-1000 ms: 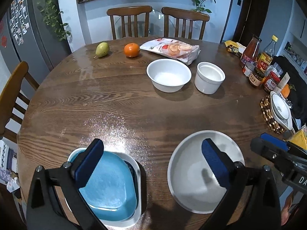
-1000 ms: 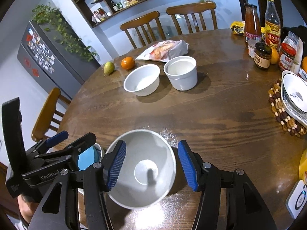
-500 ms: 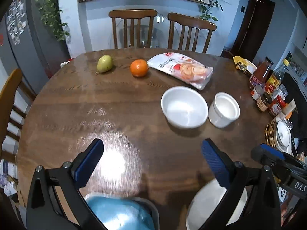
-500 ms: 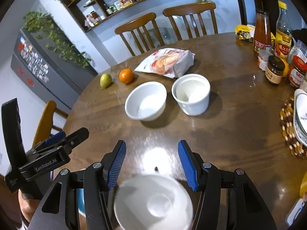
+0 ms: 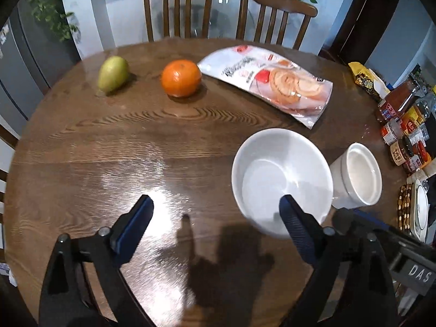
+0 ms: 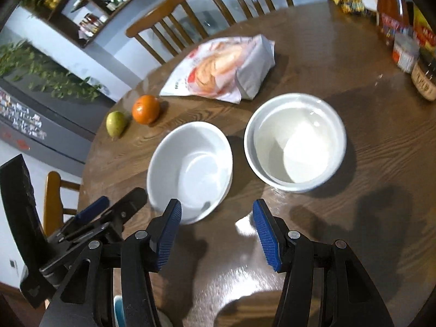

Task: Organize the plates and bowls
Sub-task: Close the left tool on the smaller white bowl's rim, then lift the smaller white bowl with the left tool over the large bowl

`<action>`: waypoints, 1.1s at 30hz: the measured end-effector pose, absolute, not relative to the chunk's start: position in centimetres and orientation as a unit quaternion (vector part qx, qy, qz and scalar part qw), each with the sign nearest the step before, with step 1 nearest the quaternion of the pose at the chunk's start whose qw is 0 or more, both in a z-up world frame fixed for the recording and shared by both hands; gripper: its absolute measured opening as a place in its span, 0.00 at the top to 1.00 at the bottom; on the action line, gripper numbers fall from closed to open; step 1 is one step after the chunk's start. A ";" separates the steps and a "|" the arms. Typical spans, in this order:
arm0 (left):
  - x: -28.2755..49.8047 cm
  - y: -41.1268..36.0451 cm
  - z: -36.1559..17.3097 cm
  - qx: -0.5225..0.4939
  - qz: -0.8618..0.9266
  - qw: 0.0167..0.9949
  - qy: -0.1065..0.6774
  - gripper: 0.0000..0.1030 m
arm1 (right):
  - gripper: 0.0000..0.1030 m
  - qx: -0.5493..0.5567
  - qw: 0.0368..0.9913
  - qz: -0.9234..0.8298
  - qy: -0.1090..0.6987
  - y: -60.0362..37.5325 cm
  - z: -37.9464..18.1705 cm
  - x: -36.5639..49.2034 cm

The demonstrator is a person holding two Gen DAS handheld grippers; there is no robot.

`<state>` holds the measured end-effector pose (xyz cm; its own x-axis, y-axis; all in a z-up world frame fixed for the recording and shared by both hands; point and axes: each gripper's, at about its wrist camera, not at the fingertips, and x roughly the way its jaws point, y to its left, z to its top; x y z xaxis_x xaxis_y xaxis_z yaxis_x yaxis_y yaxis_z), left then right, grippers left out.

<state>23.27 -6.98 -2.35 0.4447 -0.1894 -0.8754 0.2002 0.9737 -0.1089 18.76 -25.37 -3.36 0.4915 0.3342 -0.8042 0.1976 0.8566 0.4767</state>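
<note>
hovering above the round dark wooden table (image 5: 81, 147), the left gripper (image 5: 215, 218) has its blue-padded fingers spread wide apart with nothing between them. the wide shallow white ceramic bowl (image 5: 280, 179) sits on the table just ahead and to the right of this gripper; the right-hand fingertip overlaps the bowl's near rim in the left wrist view, though whether it touches cannot be told. the taller straight-walled white ceramic bowl (image 5: 357, 178) stands just beside the shallow one, on its right, their sides nearly meeting.

the right gripper (image 6: 216, 212) is likewise held open, its ribbed blue pads empty. in its view the shallow bowl (image 6: 190, 166) lies just ahead of the left-hand finger, whose tip overlaps the bowl's near edge, while the taller bowl (image 6: 295, 141) stands ahead and a little right, clear of the right-hand finger. a narrow strip of bare wood separates the two bowls. the gap between the fingers looks onto bare table with a bright glare patch.

farther back lie a green pear (image 5: 113, 73), an orange (image 5: 181, 77) and a white plastic bag of pastries (image 5: 269, 81). jars and bottles of sauce (image 5: 400, 136) crowd the right edge, near a beaded wooden trivet (image 5: 404, 207). two wooden chairs (image 5: 177, 8) stand behind the table.
</note>
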 end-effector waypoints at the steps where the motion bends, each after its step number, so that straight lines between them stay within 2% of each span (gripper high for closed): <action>1: 23.5 -7.2 -2.8 0.004 -0.118 0.847 0.518 0.14 | 0.44 0.267 0.821 0.041 0.503 -25.4 -3.6 18.9; 3: 23.8 -7.6 -3.2 0.007 -0.124 0.844 0.521 0.25 | 0.45 0.272 0.819 0.041 0.503 -25.3 -4.1 19.4; 6: 24.3 -8.3 -3.8 0.013 -0.131 0.842 0.523 0.35 | 0.49 0.275 0.820 0.040 0.501 -25.3 -4.4 19.5; 9: 24.4 -8.6 -4.4 0.018 -0.141 0.839 0.526 0.39 | 0.52 0.278 0.816 0.044 0.504 -25.4 -4.9 19.8; 10: 24.6 -8.7 -4.6 0.019 -0.142 0.838 0.527 0.41 | 0.55 0.278 0.815 0.045 0.506 -25.4 -4.9 20.1; 12: 24.7 -8.9 -4.9 0.022 -0.143 0.836 0.529 0.54 | 0.62 0.278 0.812 0.049 0.510 -25.3 -5.3 20.3; 17: 25.0 -9.3 -5.4 0.025 -0.149 0.833 0.532 0.68 | 0.79 0.276 0.808 0.055 0.517 -25.1 -5.9 20.7; 21: 25.1 -9.5 -5.7 0.026 -0.156 0.828 0.538 0.82 | 0.82 0.273 0.810 0.054 0.516 -25.2 -6.0 20.8; 24: 25.0 -9.8 -5.8 0.029 -0.157 0.828 0.538 0.86 | 0.83 0.273 0.810 0.057 0.516 -25.1 -5.9 20.9; 33: 25.1 -9.7 -5.9 0.029 -0.155 0.828 0.538 0.86 | 0.83 0.268 0.811 0.055 0.517 -24.9 -6.0 21.0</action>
